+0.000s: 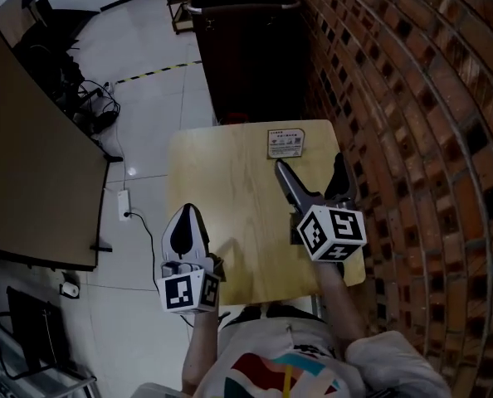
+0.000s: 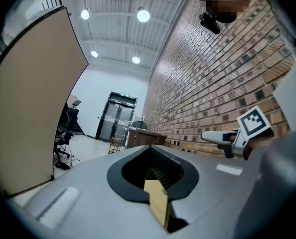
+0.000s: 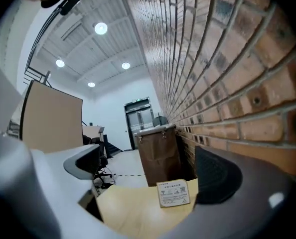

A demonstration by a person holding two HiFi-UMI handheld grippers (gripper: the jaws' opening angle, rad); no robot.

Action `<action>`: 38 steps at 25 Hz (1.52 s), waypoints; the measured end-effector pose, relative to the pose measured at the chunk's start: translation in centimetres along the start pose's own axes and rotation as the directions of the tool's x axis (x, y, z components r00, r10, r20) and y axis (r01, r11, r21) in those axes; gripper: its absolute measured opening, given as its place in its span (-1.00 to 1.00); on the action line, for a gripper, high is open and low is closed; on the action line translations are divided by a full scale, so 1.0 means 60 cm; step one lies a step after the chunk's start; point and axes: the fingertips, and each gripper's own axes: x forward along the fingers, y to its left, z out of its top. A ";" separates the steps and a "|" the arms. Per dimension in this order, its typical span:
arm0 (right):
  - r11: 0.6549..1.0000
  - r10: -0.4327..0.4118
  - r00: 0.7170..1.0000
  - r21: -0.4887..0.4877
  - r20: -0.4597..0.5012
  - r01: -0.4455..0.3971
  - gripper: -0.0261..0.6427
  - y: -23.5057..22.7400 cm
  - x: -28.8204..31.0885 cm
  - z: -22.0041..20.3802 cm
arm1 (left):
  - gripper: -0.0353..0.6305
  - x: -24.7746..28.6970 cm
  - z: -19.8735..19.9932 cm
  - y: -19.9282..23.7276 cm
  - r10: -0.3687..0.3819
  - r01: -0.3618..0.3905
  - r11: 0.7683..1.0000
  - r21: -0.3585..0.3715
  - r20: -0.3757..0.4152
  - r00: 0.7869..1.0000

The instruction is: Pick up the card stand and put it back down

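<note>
Head view: where is the card stand (image 1: 285,143)?
— Standing near the table's (image 1: 222,214) far edge, right of centre, clear of both grippers.
— Grippers?
— Right gripper (image 1: 309,162): jaws apart, empty, just short of the stand. Left gripper (image 1: 186,222): jaws together, empty, at the near left edge.

Pale wood table (image 1: 230,214), white printed card stand (image 1: 285,143), red-brown brick wall (image 1: 412,98)

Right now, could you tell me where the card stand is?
Head view: the card stand sits at the far edge of the table, right of centre, ahead of the open right gripper.
</note>
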 end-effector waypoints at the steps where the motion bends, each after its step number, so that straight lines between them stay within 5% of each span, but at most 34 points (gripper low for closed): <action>1: 1.000 0.012 1.000 0.014 0.001 -0.012 0.79 0.008 -0.027 0.007 | -0.88 -0.003 0.007 -0.008 -0.009 0.009 1.000 0.009 0.010 1.000; 7: 0.999 0.014 1.000 0.039 -0.009 -0.014 0.68 0.017 -0.164 0.007 | -0.88 -0.028 0.060 -0.059 -0.060 0.054 0.996 0.073 0.074 0.995; 9: 0.999 0.015 1.000 0.033 -0.016 -0.014 0.48 0.018 -0.186 0.000 | -0.88 -0.035 0.070 -0.071 -0.073 0.066 0.995 0.079 0.087 0.994; 11: 1.000 0.017 1.000 0.000 -0.016 -0.017 0.16 0.018 -0.202 0.000 | -0.88 -0.039 0.071 -0.084 -0.087 0.081 0.994 0.075 0.090 0.992; 14: 0.997 0.054 0.998 -0.049 0.036 -0.052 -0.92 0.020 -0.223 0.018 | -0.88 -0.047 0.068 -0.103 -0.105 0.099 0.993 0.071 0.086 0.991; 38: 0.984 0.142 0.987 -0.116 0.069 -0.133 -0.92 0.051 -0.224 0.031 | -0.88 -0.072 0.061 -0.137 -0.156 0.150 0.986 0.079 0.070 0.985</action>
